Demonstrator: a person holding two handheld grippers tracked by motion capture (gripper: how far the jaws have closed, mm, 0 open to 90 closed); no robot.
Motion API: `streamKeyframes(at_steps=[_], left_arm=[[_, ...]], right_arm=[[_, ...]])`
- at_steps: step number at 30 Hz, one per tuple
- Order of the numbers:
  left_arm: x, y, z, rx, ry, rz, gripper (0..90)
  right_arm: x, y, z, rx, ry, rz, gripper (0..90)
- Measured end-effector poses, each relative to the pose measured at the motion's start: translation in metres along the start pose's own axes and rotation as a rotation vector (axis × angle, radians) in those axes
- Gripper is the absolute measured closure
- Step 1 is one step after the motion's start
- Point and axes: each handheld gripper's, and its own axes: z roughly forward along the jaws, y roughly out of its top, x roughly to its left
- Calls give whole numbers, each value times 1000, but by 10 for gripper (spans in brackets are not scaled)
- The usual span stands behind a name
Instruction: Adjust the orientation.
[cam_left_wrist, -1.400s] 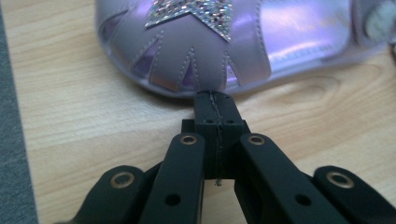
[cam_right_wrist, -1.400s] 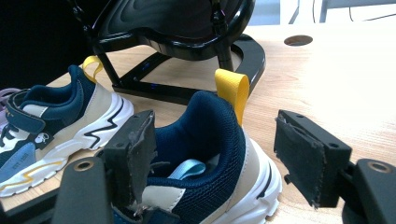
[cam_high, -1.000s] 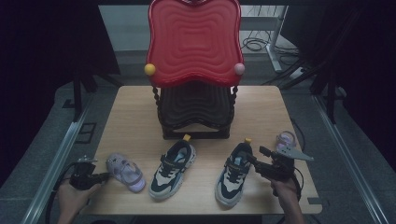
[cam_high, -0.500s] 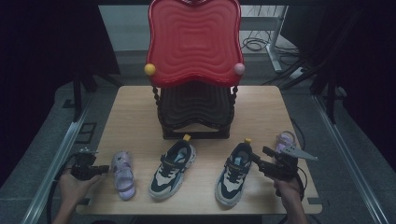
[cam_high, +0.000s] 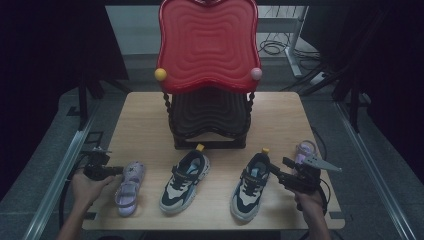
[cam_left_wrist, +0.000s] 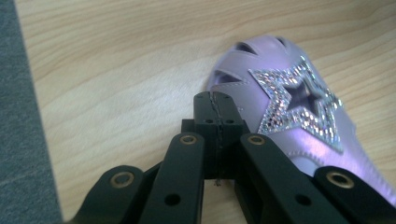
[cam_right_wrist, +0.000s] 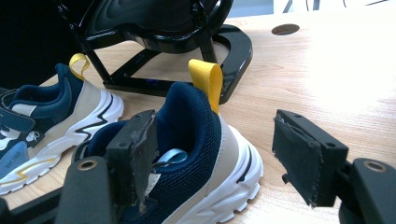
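Note:
A lilac sandal (cam_high: 129, 187) with a glitter star (cam_left_wrist: 299, 100) lies at the table's front left, toe pointing away. My left gripper (cam_high: 119, 170) is shut with nothing in it, its tips (cam_left_wrist: 215, 100) right against the sandal's toe. Two navy-and-white sneakers lie in front, one in the middle (cam_high: 185, 181) and one to the right (cam_high: 250, 186). My right gripper (cam_high: 278, 169) stands open at the right sneaker's heel (cam_right_wrist: 196, 135). Its left pad (cam_right_wrist: 137, 154) is over the shoe's opening and the right pad (cam_right_wrist: 301, 161) is clear of the shoe. A second lilac sandal (cam_high: 304, 149) lies behind that gripper.
A tall red wavy panel (cam_high: 207, 47) on a black stand (cam_high: 210, 125) occupies the back middle of the wooden table (cam_high: 145, 125). The stand's base (cam_right_wrist: 233, 46) is just beyond the sneaker heels. The table's left edge (cam_left_wrist: 32, 140) runs close beside the left gripper.
The left gripper has moved away from the front edge, and the sandal beside it has turned from slanted to lengthwise. The right gripper has stayed in place.

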Motion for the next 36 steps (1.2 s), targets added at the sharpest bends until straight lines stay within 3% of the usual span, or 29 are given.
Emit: streamKeyframes(at_steps=[6, 16, 19, 24, 25, 26, 27, 29, 30, 33, 36], left_arm=[[-7, 8, 2, 12, 18, 39, 900], [-11, 15, 10, 2, 2, 47, 900], [-16, 18, 8, 12, 34, 83, 889], [-25, 23, -16, -106, 92, 121, 796], [-36, 22, -32, -191, 87, 174, 769], [-36, 22, -32, -191, 87, 174, 753], [-44, 21, -40, -238, 57, 197, 753], [-55, 17, -46, -285, 32, 226, 668], [-59, 16, -48, -298, 28, 231, 668], [-70, 11, -49, -323, 40, 195, 618], [-77, 7, -48, -351, 7, 181, 579]], right_arm=[[0, 0, 0, 6, -1, 0, 317], [0, -1, 0, 9, -3, -2, 318], [-1, -1, 0, 9, -5, -1, 318], [-1, 0, -2, -4, -17, -2, 330], [1, 1, -3, -31, -21, 4, 337], [1, 1, -3, -31, -21, 4, 337], [1, 2, -3, -36, -13, 8, 337], [3, 4, -3, -36, -7, -12, 335], [3, 4, -3, -36, -7, -12, 335], [2, 4, -2, -30, -9, -18, 335], [2, 5, -3, -31, -9, -23, 334]])
